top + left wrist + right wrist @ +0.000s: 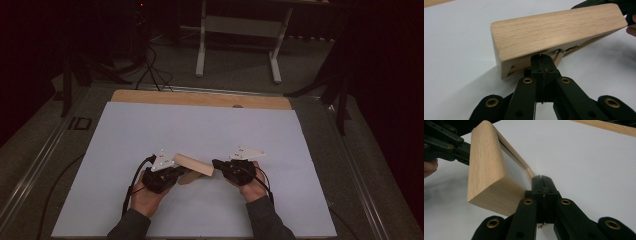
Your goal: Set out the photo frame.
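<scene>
Here both claws clamp closed on the wooden block [194, 164]: left gripper [172, 172], right gripper [220, 165], likely sharing its weight above the table [300, 200].

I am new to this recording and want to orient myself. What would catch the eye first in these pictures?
The pale wooden block stands out first, lifted between the two hands near the front middle of the white sheet. The left gripper and the right gripper meet it from opposite ends, fingers pressed together at its lower edge. Beyond the sheet, a strip of wooden table shows, with dark surroundings.
</scene>
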`<state>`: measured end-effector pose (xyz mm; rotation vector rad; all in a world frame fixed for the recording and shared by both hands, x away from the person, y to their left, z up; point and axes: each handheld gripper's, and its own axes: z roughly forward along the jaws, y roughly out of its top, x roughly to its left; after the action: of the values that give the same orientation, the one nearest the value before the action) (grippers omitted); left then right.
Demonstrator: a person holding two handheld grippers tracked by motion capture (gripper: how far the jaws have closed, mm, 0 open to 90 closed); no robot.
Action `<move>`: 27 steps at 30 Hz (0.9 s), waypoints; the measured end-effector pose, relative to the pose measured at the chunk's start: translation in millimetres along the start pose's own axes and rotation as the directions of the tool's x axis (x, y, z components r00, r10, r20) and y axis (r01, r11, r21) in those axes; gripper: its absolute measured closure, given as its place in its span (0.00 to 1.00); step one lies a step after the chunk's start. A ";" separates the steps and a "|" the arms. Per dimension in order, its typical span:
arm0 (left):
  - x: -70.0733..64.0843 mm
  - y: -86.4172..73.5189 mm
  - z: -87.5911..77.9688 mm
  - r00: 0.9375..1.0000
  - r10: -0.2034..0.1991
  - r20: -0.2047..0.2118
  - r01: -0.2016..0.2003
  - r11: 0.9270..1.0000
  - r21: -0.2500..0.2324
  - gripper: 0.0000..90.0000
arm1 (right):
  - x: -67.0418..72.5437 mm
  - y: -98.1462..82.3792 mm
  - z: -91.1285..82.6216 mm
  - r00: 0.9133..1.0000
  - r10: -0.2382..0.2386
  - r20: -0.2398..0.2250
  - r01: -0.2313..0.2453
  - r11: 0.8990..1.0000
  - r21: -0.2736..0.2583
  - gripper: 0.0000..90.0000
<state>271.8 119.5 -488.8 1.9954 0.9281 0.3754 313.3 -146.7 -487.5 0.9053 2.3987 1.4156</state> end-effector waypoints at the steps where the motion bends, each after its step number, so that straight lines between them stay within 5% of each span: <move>1: -0.3 0.1 0.2 1.000 0.003 0.002 -0.003 1.000 0.001 1.00 | 0.6 0.0 -0.1 1.000 -0.002 0.000 0.002 1.000 0.000 1.00; 27: -8.5 2.6 3.2 0.999 0.019 0.027 -0.019 1.000 0.011 1.00 | 12.8 0.8 2.6 0.998 -0.045 -0.035 0.046 0.999 0.016 1.00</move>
<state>269.0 110.5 -487.7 2.0159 0.8968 0.3544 304.8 -136.9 -486.6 0.8313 2.4434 1.4084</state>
